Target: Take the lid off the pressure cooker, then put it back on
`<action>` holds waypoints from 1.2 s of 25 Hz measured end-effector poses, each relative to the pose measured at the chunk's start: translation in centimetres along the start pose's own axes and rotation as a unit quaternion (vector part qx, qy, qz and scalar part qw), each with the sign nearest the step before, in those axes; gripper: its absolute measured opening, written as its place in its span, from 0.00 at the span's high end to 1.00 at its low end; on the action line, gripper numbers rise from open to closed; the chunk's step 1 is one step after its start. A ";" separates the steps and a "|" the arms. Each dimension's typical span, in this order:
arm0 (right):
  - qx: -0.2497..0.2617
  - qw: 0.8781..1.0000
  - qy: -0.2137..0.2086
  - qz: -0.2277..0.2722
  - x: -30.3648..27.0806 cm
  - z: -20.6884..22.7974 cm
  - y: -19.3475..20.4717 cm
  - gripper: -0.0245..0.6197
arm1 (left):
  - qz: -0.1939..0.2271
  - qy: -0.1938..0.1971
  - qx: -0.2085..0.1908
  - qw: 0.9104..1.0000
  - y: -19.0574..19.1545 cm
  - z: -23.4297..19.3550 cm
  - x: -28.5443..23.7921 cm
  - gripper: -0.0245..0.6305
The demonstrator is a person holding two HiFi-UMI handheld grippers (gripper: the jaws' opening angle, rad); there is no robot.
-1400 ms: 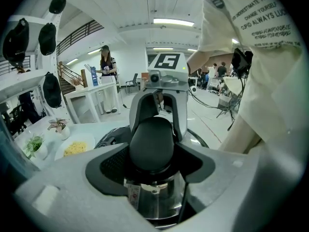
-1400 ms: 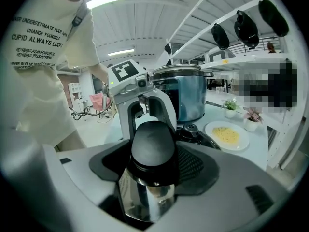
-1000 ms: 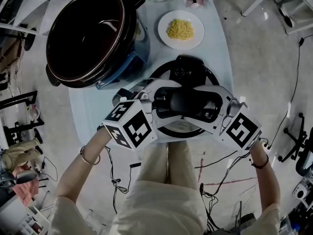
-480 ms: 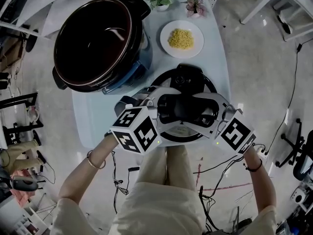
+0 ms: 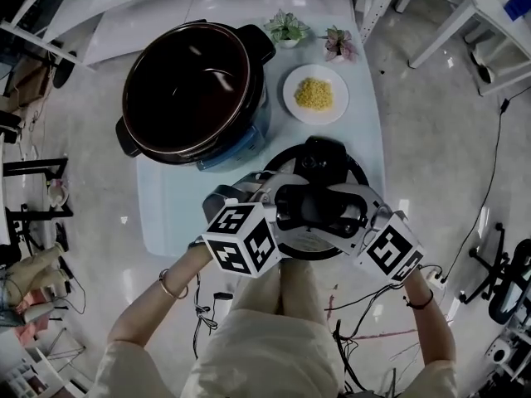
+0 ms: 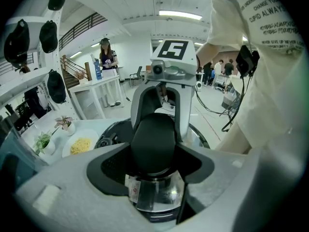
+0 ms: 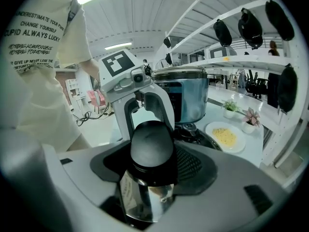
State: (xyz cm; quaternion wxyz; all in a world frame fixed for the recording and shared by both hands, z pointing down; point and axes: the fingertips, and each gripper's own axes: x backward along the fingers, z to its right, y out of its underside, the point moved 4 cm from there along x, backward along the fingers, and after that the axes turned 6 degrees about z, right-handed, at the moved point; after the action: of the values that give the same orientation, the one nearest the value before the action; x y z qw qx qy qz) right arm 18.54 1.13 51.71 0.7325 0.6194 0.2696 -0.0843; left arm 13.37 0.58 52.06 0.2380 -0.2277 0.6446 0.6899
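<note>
1. Lowest in the head view, the left gripper (image 5: 275,204) and the right gripper (image 5: 358,214) reach up the frame from the lower centre, their marker cubes side by side.
2. Each is clamped on one end of the black lid handle (image 5: 315,206). The left gripper view shows its jaws pressed on the handle's sides, and the right gripper view shows the same from the other end.
3. The lid (image 5: 323,160) lies at the table's (image 5: 178,206) lower edge. Whether it rests on the table or hangs above it cannot be told.
4. Up and left stands the open pressure cooker (image 5: 241,143), apart from the lid.
5. To its right is a plate (image 5: 294,98) of yellow food.
6. Two small potted plants (image 5: 287,27) stand at the top.
</note>
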 end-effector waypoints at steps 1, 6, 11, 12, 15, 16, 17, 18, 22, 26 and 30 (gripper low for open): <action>0.001 1.000 0.000 -0.001 0.2 -0.2 -0.2 0.54 | 0.001 0.000 0.000 1.000 -0.3 0.1 0.2 0.52; 0.004 1.000 -0.001 -0.001 1.2 -0.9 -1.7 0.54 | 0.006 -0.004 -0.002 1.000 -1.7 0.6 1.4 0.52; 0.003 1.000 0.002 0.005 2.1 -1.9 -3.2 0.54 | 0.005 0.000 -0.008 1.000 -3.1 1.2 2.8 0.52; 0.003 1.000 0.002 0.006 2.3 -2.0 -3.5 0.54 | 0.005 -0.001 -0.009 1.000 -3.4 1.3 3.1 0.52; 0.012 1.000 0.004 0.008 2.9 -2.3 -4.5 0.54 | 0.004 -0.009 -0.016 1.000 -4.2 1.5 3.8 0.52; 0.015 1.000 0.004 0.008 3.0 -2.4 -4.8 0.54 | 0.003 -0.012 -0.018 1.000 -4.5 1.5 4.1 0.52; 0.017 1.000 0.004 0.008 3.2 -2.6 -5.1 0.54 | 0.002 -0.014 -0.020 1.000 -4.8 1.6 4.4 0.52; 0.018 1.000 0.004 0.008 3.4 -2.8 -5.4 0.54 | 0.001 -0.015 -0.020 1.000 -5.0 1.8 4.6 0.52; 0.024 1.000 0.002 0.011 4.0 -3.5 -6.4 0.54 | 0.001 -0.022 -0.022 1.000 -6.0 2.3 5.5 0.52; 0.036 0.999 -0.003 0.012 4.7 -4.2 -7.8 0.54 | 0.004 -0.034 -0.022 0.999 -7.0 2.8 6.7 0.52; 0.048 0.999 -0.007 0.014 5.0 -4.5 -9.1 0.54 | 0.006 -0.047 -0.025 0.999 -7.8 2.9 7.9 0.52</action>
State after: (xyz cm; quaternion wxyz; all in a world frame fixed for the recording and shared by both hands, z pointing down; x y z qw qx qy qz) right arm 17.32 4.46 40.97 0.7053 0.6567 0.2509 -0.0911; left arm 11.99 4.18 41.23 0.2583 -0.1974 0.6169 0.7168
